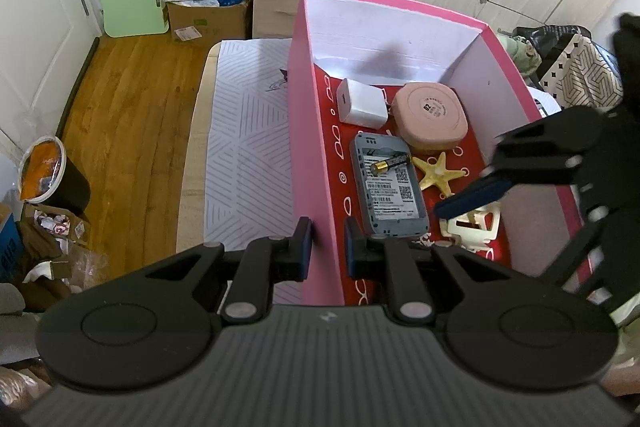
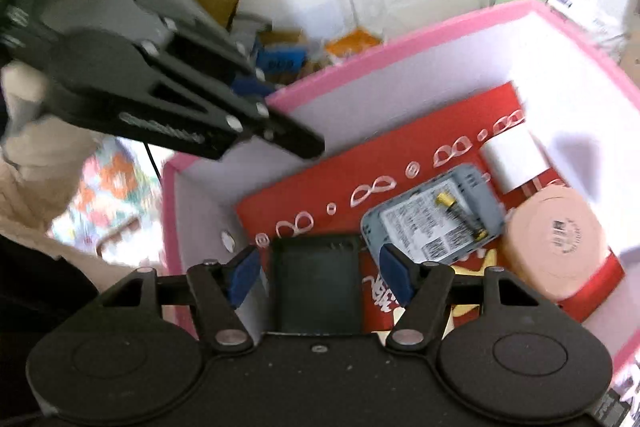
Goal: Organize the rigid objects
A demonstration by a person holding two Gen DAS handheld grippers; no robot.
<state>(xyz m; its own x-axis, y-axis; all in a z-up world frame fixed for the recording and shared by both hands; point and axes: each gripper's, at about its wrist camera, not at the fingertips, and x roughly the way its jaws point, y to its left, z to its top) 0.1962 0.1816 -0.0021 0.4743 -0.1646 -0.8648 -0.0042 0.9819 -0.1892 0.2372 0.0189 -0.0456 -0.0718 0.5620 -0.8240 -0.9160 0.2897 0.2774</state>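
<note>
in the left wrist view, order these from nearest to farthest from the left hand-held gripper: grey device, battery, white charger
Measured from the left hand-held gripper, which is clamped on the pink box wall:
1. Grey device, just ahead of the inner finger on the box floor.
2. Battery, lying on the device's upper part.
3. White charger, near the far wall.

The box (image 1: 308,155) stands on the bed (image 1: 244,155), with the floor (image 1: 132,115) off to its left. Inside the box, the charger (image 1: 362,103) lies at the far end with the round case (image 1: 430,117) just to its right. Nearer lies the flat device (image 1: 386,195), a battery (image 1: 390,163) resting on top of it. The starfish (image 1: 438,173) lies right of the device, before the case. A dark flat block (image 2: 318,283) lies at the near end.
</note>
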